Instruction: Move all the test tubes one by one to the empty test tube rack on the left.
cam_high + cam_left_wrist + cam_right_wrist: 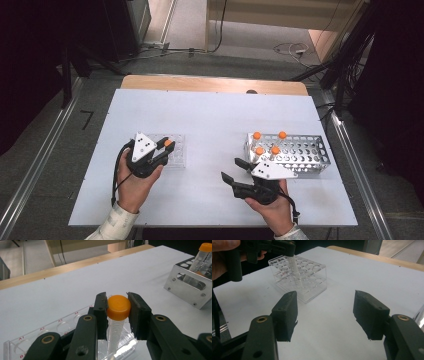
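Note:
My left gripper (pixel 161 151) is shut on the orange cap of a clear graduated tube (pixel 115 330); its pads press on both sides of the cap. The tube stands upright with its lower end inside a well of the clear plastic rack (pixel 176 156), near the rack's right end. In the right gripper view the same tube (pixel 295 272) goes down into the clear rack (pixel 312 282) under the left gripper (pixel 274 247). My right gripper (pixel 229 169) hangs open over bare table, left of the metal rack (pixel 305 156), with nothing between its jaws.
The metal rack (pixel 190 287) holds several orange-capped tubes (pixel 266 144) at its left end. Racks and grippers are over a white board (pixel 215 115) with a wooden table edge (pixel 210 84) behind it. Cables lie on the floor beyond.

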Action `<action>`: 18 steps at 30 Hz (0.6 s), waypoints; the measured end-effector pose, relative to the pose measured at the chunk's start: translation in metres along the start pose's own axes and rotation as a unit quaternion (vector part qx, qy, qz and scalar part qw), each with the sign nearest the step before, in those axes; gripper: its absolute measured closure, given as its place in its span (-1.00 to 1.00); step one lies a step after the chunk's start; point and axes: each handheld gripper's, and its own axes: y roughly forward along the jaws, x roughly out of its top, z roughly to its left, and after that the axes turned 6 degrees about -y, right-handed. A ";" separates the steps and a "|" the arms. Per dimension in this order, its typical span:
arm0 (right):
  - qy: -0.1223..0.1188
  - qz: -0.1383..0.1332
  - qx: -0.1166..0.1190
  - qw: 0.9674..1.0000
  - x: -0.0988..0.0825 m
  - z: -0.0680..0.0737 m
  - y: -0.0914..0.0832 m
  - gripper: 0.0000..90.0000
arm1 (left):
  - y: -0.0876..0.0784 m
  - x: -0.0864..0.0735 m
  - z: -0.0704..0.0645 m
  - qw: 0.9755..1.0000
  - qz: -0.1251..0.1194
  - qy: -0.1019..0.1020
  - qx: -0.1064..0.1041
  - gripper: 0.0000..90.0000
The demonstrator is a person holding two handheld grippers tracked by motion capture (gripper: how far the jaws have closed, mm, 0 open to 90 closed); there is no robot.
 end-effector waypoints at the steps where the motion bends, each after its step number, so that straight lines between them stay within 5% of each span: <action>1: 0.000 0.000 0.000 1.000 0.000 0.000 0.000 -0.22 | 0.000 0.000 0.000 1.000 0.000 0.000 0.000 0.56; 18: 0.002 -0.006 -0.019 1.000 -0.003 -0.006 -0.015 -0.22 | -0.010 0.007 0.006 0.997 -0.032 -0.072 -0.020 -0.51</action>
